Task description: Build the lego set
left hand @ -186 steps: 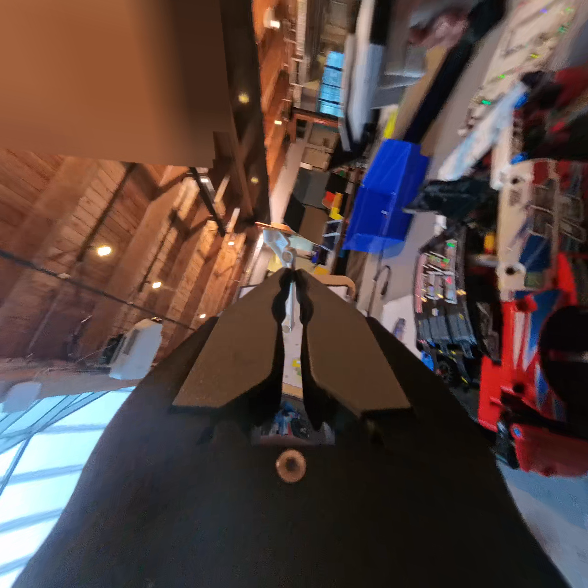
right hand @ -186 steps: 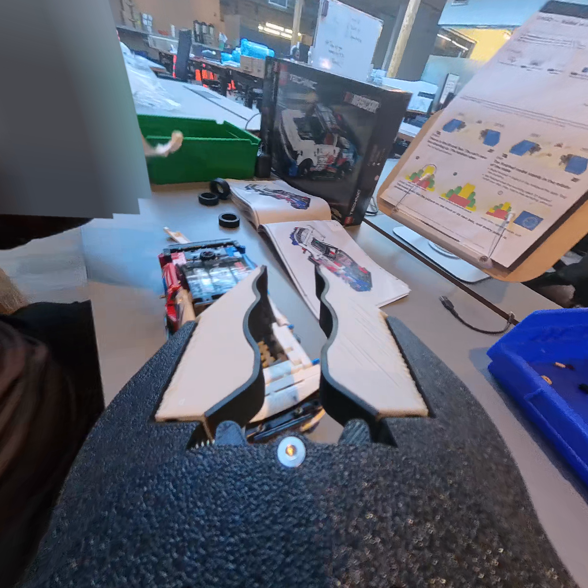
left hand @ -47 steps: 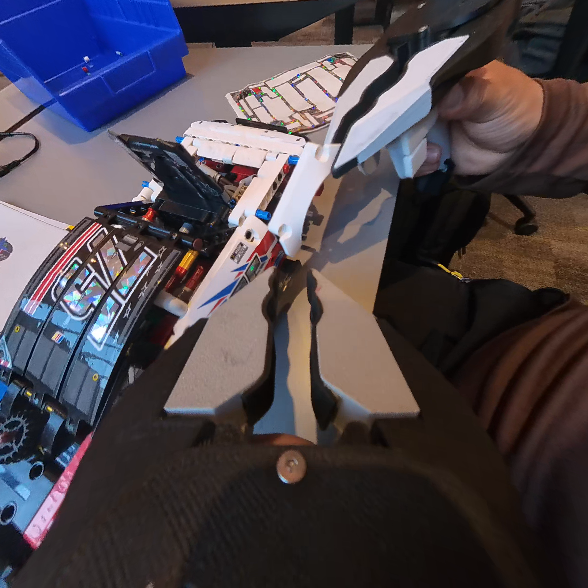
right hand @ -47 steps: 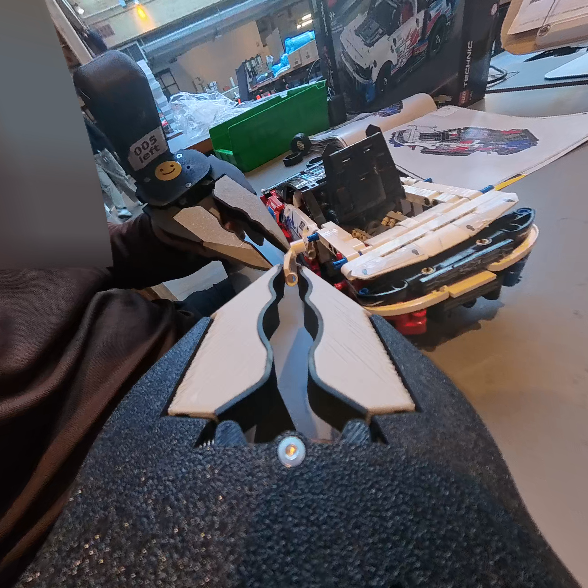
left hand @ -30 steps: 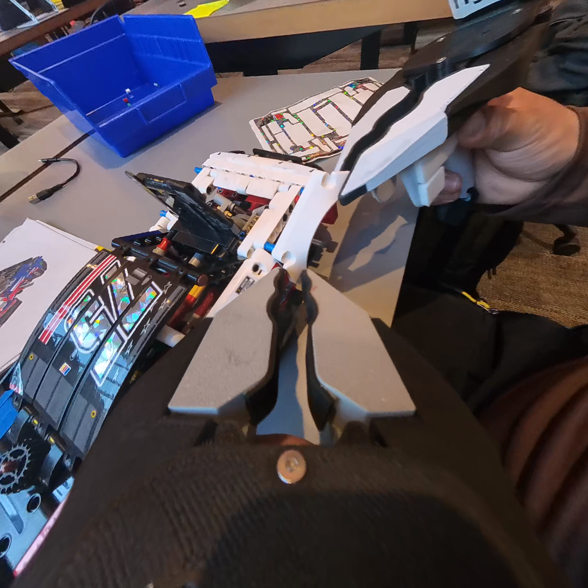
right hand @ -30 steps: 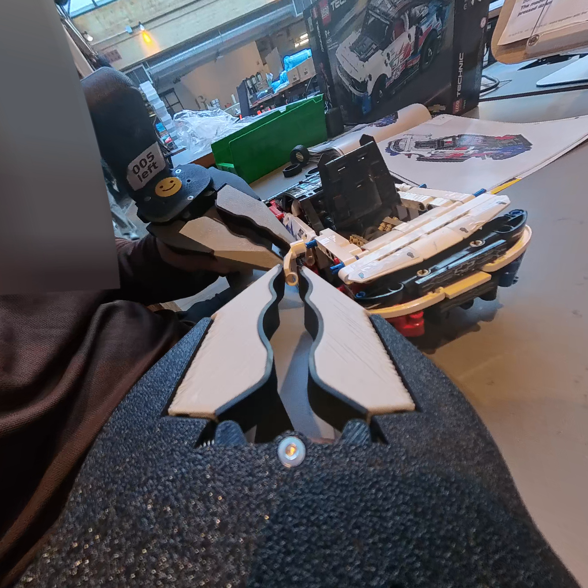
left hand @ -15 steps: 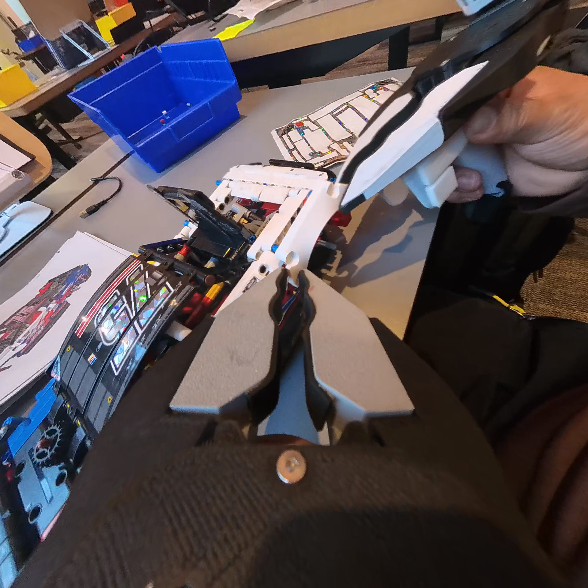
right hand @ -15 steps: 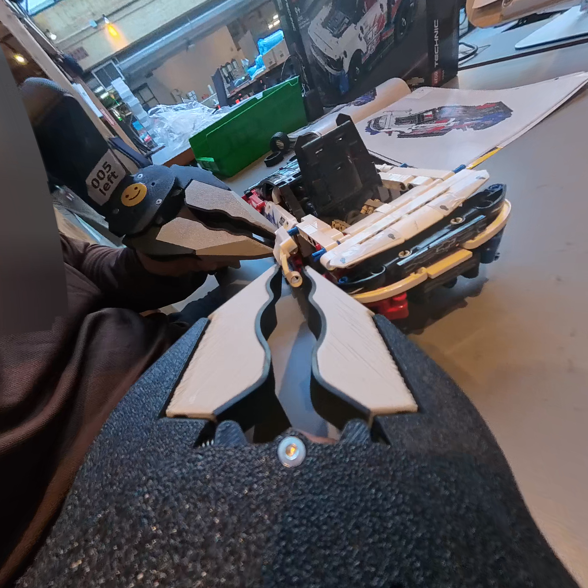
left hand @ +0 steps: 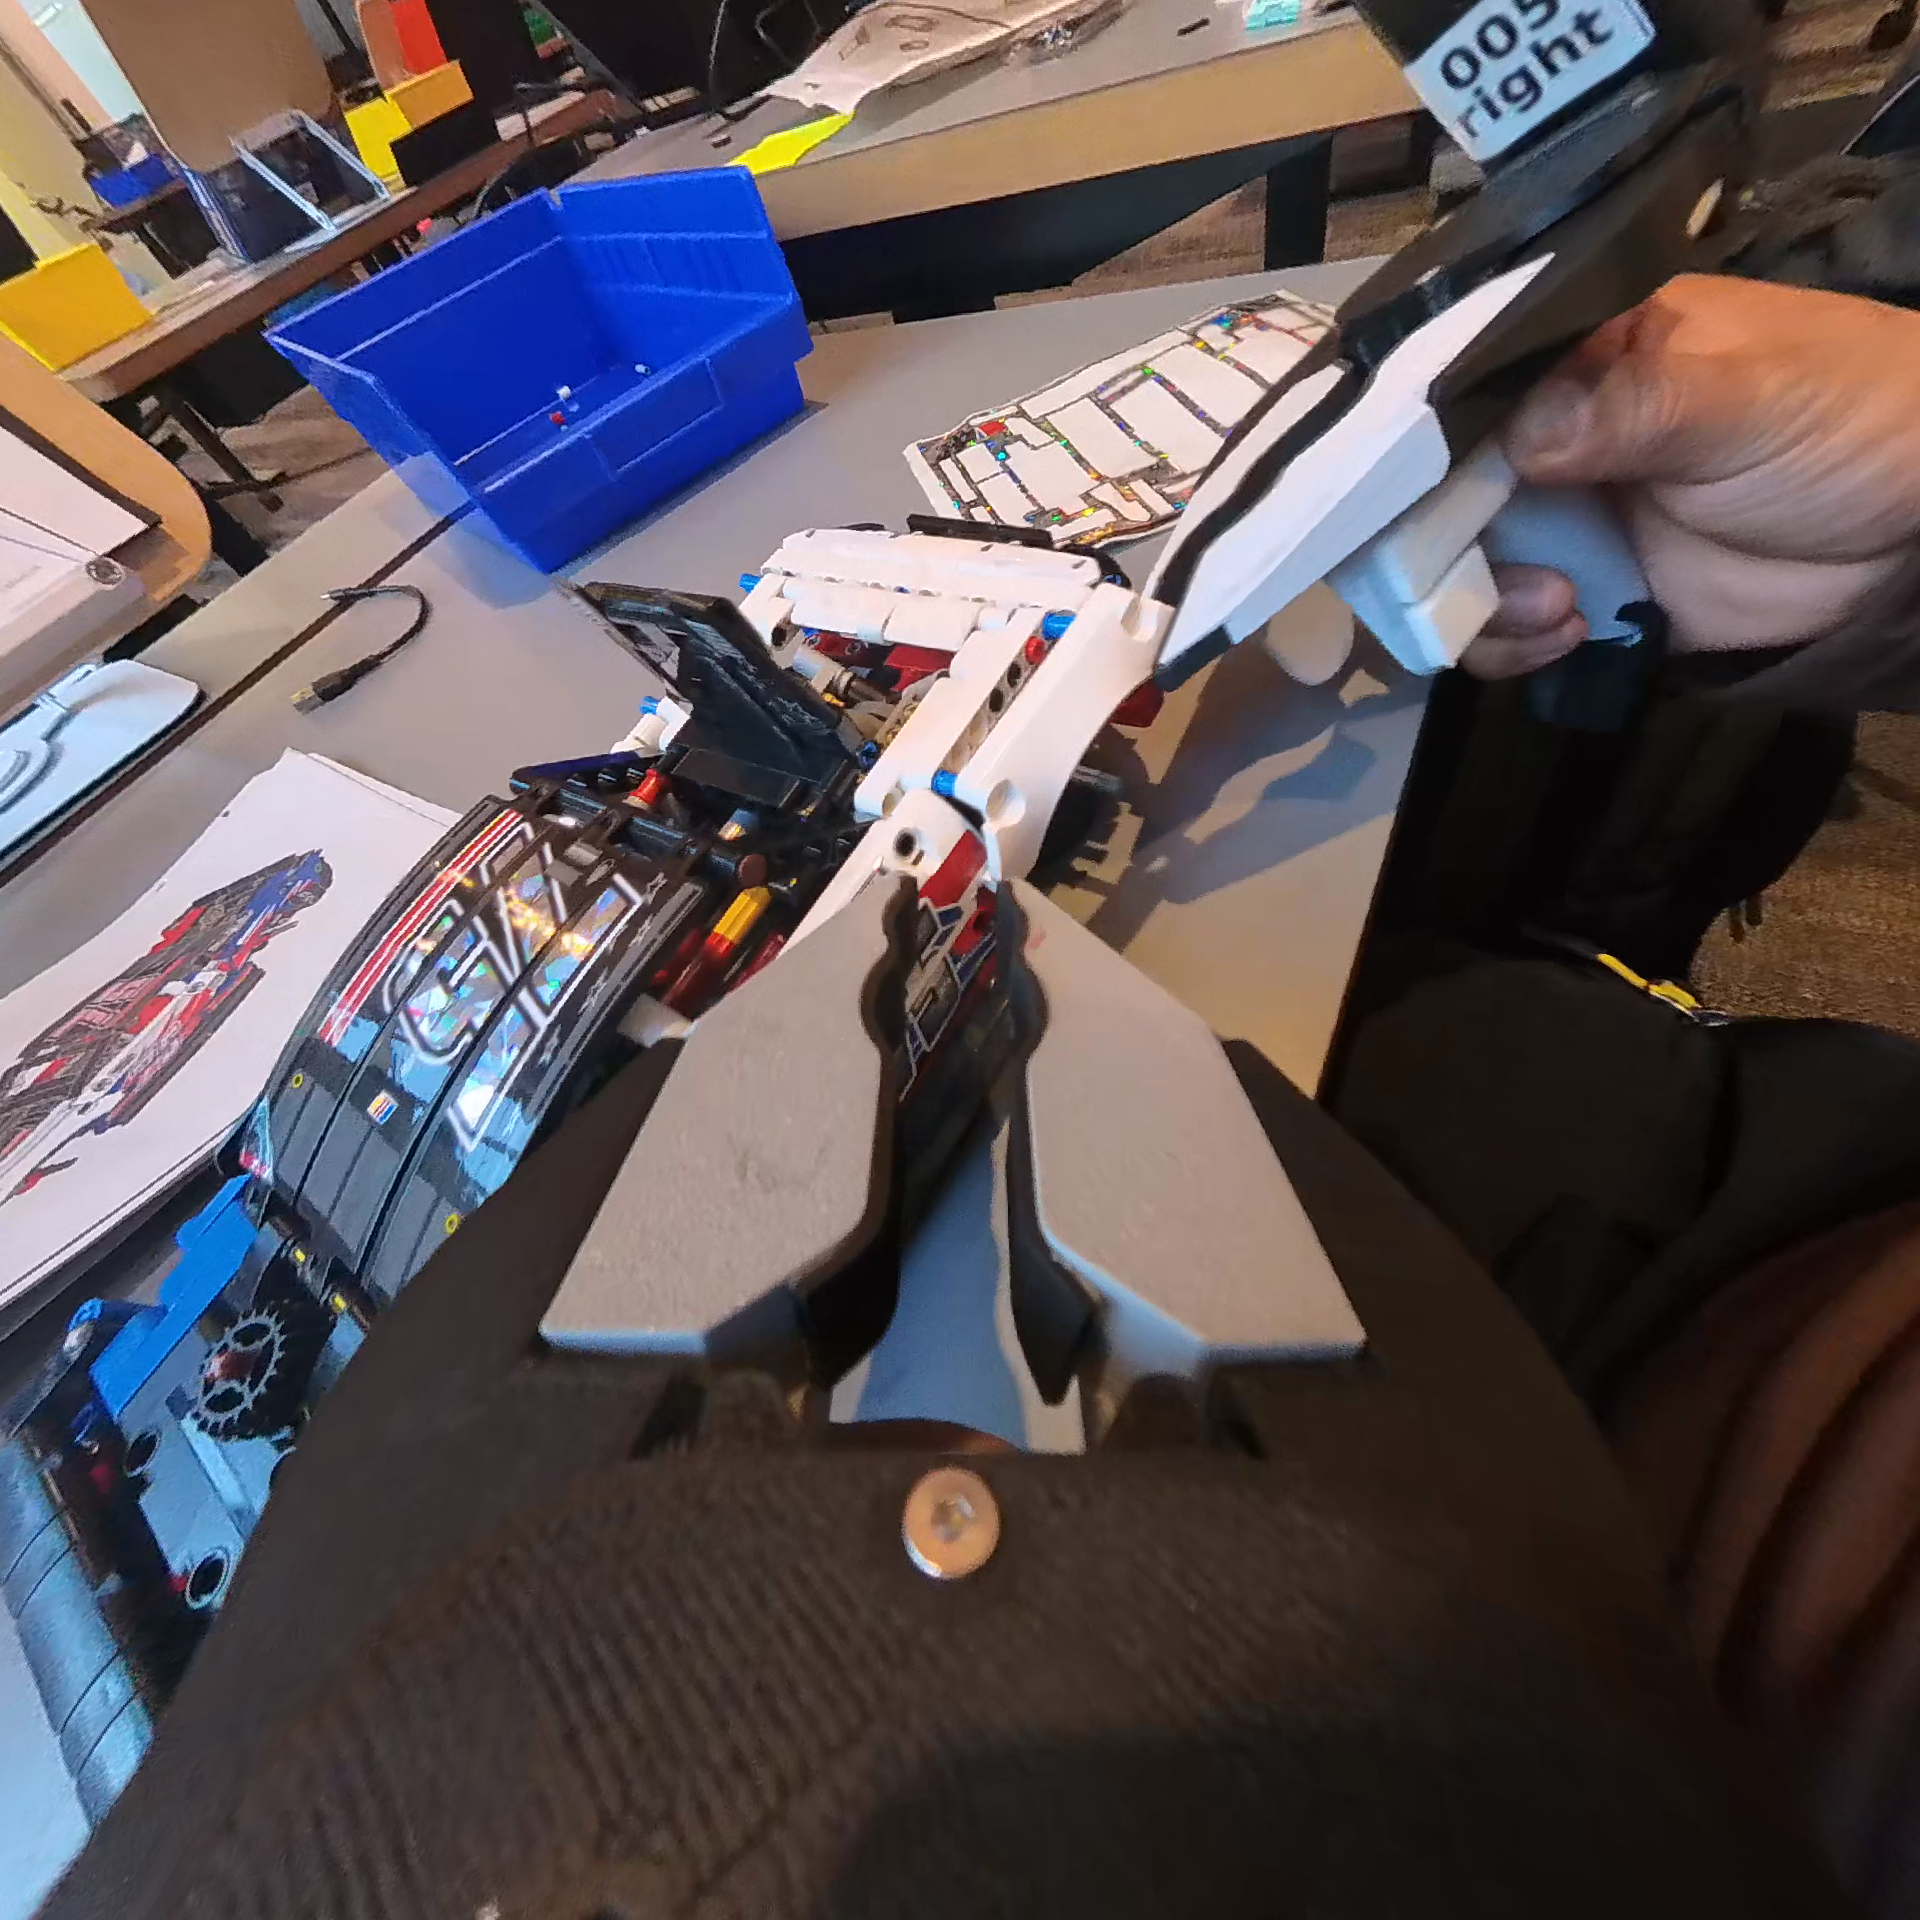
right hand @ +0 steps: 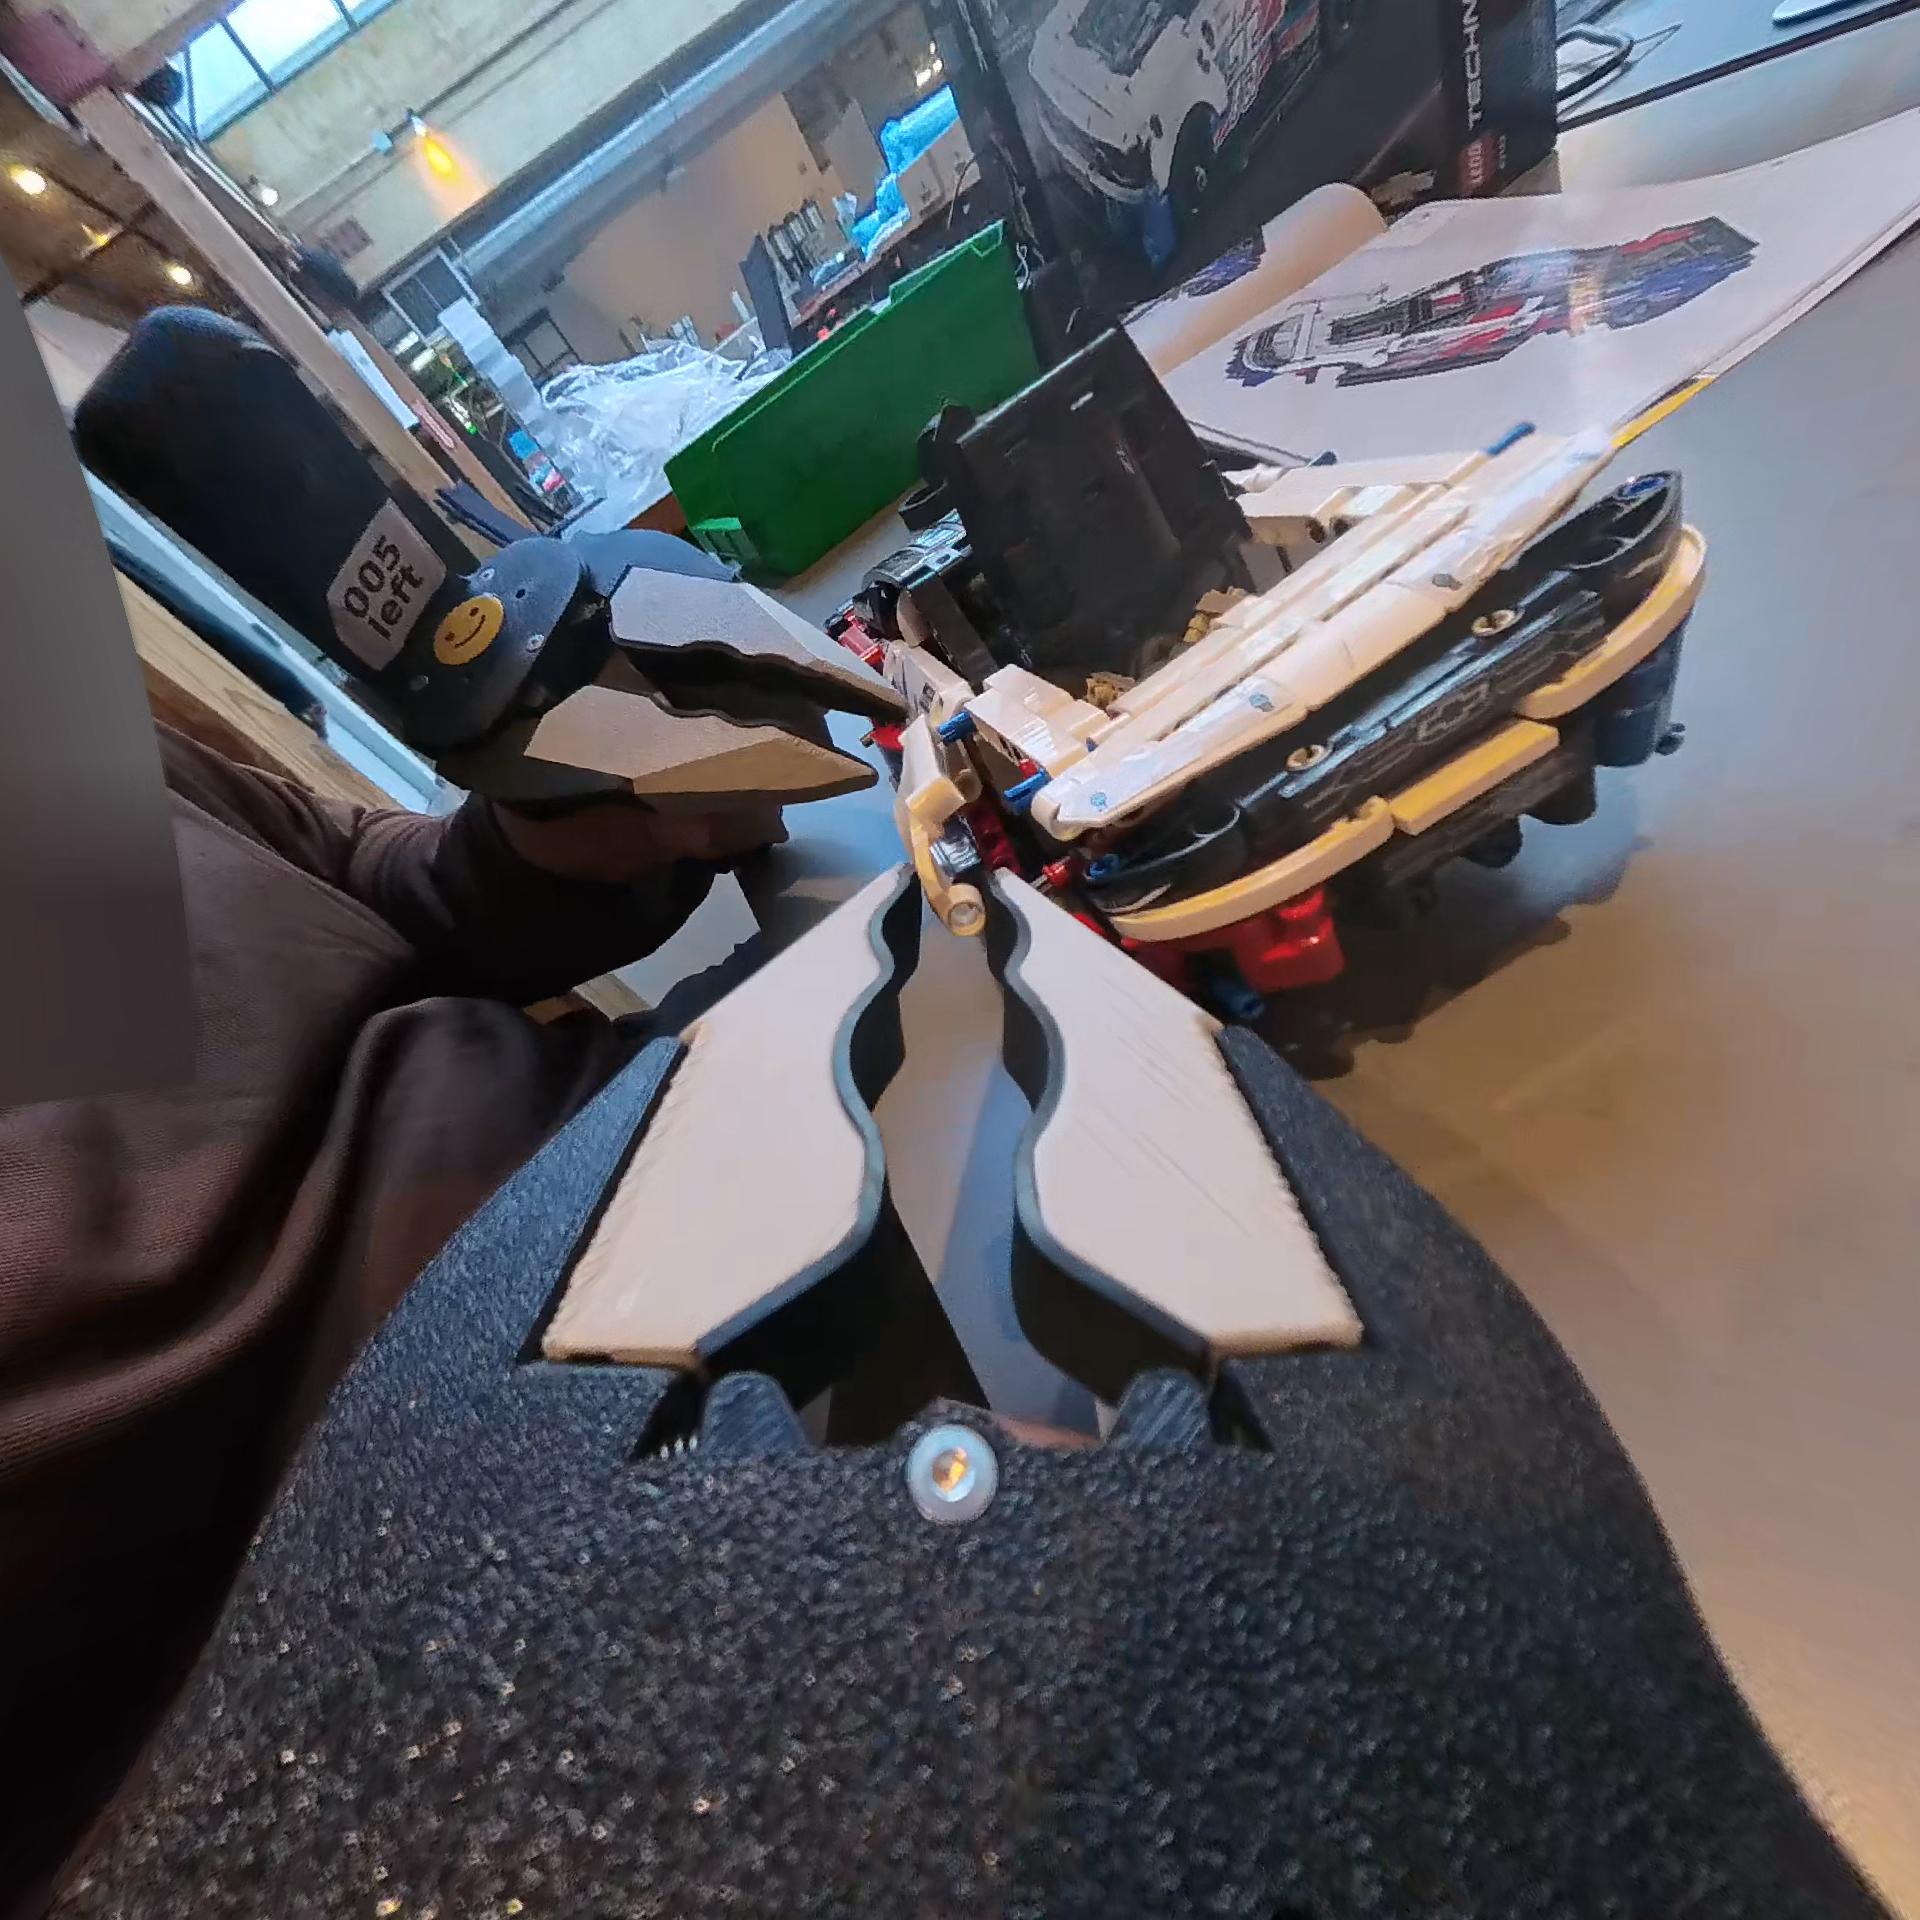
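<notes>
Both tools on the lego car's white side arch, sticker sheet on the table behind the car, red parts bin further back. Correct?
Not quite: the parts bin is blue, not red, as the left wrist view shows. The rest holds: left tool and right tool on the lego car, sticker sheet behind.

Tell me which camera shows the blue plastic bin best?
The left wrist view: the open blue plastic bin sits whole on the grey table, tiny pieces visible inside. The right wrist view doesn't show it at all.

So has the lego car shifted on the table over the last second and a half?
Cannot tell. Both cameras move, so the lego car only seems to shift; its spacing from the sticker sheet and blue bin looks alike.
</notes>
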The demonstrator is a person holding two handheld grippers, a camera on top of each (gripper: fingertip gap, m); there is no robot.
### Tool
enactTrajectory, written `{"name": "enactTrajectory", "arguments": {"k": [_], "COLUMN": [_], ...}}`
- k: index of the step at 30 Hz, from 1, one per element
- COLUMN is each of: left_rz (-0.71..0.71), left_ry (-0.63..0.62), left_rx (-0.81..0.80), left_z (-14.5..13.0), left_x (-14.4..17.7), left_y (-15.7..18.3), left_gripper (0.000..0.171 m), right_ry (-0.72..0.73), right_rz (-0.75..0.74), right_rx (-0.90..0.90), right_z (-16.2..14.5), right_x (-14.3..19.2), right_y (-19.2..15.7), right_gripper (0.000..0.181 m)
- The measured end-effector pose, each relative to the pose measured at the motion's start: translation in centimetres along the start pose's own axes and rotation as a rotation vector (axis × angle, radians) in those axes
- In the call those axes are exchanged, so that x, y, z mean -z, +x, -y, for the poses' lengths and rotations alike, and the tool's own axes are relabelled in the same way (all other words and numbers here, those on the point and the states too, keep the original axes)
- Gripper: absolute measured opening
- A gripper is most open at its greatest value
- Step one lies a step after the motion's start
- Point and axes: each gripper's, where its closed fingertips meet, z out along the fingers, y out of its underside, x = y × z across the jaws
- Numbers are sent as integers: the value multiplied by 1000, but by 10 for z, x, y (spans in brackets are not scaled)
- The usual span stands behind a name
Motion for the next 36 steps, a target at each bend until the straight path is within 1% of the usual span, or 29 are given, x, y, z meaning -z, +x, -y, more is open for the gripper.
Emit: {"name": "enactTrajectory", "arguments": {"k": [7,9,13,16,18,20,23,25,26,29,31,33,35,36], "left_rz": [-52,-46,-84,-135,-167,-199,-281,-331,-336,-355,-378,-408,-409,-409], "left_ry": [27,27,-5,-26,-8,8,-1,32,50,74,81,83,84,93], "left_rx": [19,13,-16,-37,-30,3,89,147,177,244,299,350,361,358], "left_z": [2,1,-4,-6,-3,1,4,12,15,18,20,21,21,22], "left_x": [3,4,2,0,0,-1,-3,-2,-2,0,1,1,1,2], "left_y": [3,0,4,12,17,20,31,37,36,33,33,34,34,34], "left_gripper": [13,13,14,17,18,17,21,18,20,9,10,16,8,8], "right_ry": [-22,-32,-16,15,29,47,91,92,91,91,76,65,69,74], "right_rz": [-9,-12,48,84,102,122,159,164,165,167,152,141,158,167], "right_rx": [-16,-6,-52,-33,-14,-1,33,54,60,85,122,140,127,116], "right_z": [2,2,3,7,9,12,21,21,21,21,18,16,15,15], "right_x": [5,4,5,8,9,10,11,10,9,11,11,10,11,11], "right_y": [3,3,-1,-7,-11,-16,-27,-30,-31,-33,-34,-35,-36,-37], "right_gripper": [8,7,8,7,7,7,8,7,7,7,7,7,7,7]}}
